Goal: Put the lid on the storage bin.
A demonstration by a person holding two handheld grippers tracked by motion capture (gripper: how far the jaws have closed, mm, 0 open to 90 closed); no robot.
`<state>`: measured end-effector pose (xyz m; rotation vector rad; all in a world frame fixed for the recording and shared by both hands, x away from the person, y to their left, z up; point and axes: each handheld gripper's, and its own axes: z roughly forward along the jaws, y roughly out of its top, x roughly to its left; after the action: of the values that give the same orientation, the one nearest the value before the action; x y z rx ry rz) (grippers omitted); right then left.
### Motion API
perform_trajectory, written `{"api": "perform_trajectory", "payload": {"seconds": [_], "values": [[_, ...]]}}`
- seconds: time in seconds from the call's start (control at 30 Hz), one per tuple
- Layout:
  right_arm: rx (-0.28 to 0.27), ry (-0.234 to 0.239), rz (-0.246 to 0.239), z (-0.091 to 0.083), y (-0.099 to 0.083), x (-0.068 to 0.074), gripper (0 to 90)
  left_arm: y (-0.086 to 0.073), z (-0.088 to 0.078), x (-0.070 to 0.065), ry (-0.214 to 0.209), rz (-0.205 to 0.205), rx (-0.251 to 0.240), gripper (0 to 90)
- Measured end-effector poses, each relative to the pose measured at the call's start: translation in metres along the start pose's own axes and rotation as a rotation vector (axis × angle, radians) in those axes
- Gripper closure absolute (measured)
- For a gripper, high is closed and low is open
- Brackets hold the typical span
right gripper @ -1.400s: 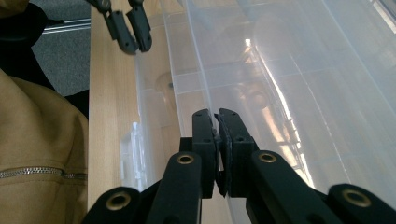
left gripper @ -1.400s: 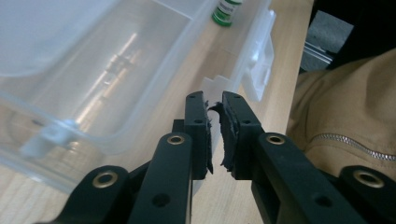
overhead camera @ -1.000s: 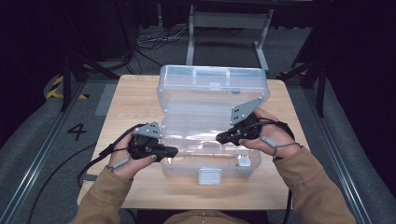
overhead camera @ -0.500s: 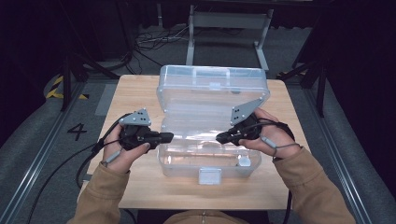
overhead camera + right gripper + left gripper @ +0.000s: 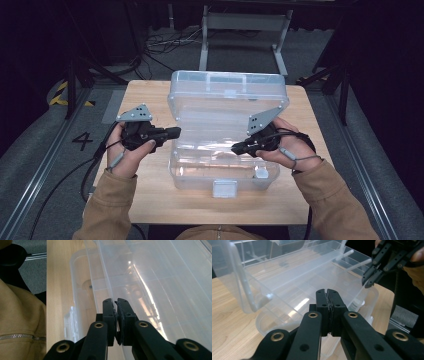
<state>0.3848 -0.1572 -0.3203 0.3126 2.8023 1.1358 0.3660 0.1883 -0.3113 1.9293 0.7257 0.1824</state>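
Black jaws of your left tool [image 5: 172,132] stand pressed together with nothing between them; in the left gripper view [image 5: 327,293] the pads meet flat, and the clear box lies just ahead of the tips without touching them. You hold that tool level in your left hand [image 5: 131,152], above the tabletop's left part, its tips just at the left wall of the box.

Your right tool [image 5: 236,148] is clamped on a thin clear wall of the clear plastic box [image 5: 227,125]. In the right gripper view [image 5: 115,304] the sheet's edge runs straight into the narrow slit between the pads, which pinch it. Your right hand [image 5: 282,150] carries this tool over the right side of the box, with the tips reaching inward over the base.

That box stands open in the middle of the wooden tabletop [image 5: 150,200], its base toward the near edge and its lid raised toward the far edge. A small latch [image 5: 224,188] hangs at the front of the base, facing the near edge. Through the clear base you can see the wood grain. Your tan sleeves [image 5: 107,210] come in over the near edge on both sides, and each tool's cable [image 5: 95,165] trails back beside your wrists.
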Motion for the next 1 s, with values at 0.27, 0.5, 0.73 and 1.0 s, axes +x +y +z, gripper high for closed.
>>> {"api": "perform_trajectory", "payload": {"seconds": [0.27,0.5,0.73,1.0], "values": [[0.002,-0.005,-0.001,0.0,-0.001,0.002,85.6,0.002,0.0,0.005,0.053,-0.018,-0.02,88.9],[0.001,-0.003,0.0,0.001,-0.002,0.004,85.5,0.004,-0.001,0.007,0.096,-0.049,-0.066,89.3],[0.003,0.003,0.005,0.003,-0.005,0.007,85.5,0.005,0.003,0.011,0.125,-0.071,-0.074,89.6],[0.002,0.004,0.013,0.005,-0.01,0.013,84.4,0.005,0.002,0.011,0.128,-0.078,-0.065,89.9]]}}
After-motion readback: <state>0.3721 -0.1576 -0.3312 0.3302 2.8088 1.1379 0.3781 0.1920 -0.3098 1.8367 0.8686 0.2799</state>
